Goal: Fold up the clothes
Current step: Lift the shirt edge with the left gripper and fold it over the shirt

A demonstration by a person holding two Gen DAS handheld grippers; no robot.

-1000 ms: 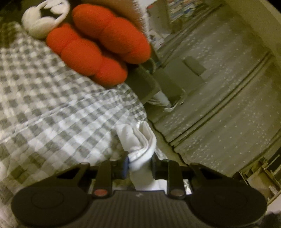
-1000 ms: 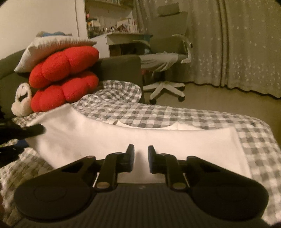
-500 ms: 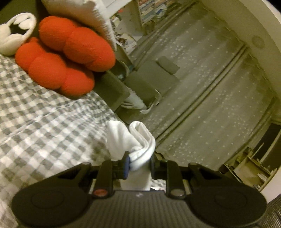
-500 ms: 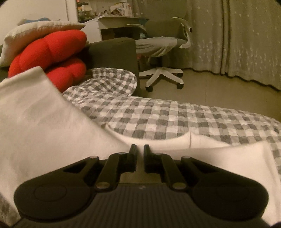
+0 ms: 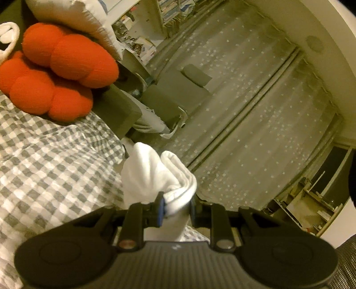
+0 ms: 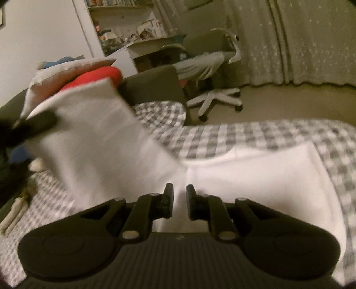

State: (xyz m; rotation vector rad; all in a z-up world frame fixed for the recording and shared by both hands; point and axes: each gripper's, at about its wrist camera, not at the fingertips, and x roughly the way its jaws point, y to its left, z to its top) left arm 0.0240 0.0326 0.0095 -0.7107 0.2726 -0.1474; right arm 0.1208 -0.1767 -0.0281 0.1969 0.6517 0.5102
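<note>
Checked bedspread (image 6: 222,137), left gripper (image 5: 175,207) clamping white garment (image 6: 100,142) — lifted higher, right gripper (image 6: 179,203) opening

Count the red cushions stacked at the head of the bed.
2. In the left wrist view the upper red cushion lies on the lower red cushion, under a white pillow, on the checked bedspread. Others may be hidden.

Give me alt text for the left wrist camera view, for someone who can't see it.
The left gripper pinches a bunched fold of white garment above a grey checked bedspread. Behind are red cushions, and star-patterned curtains.
</note>
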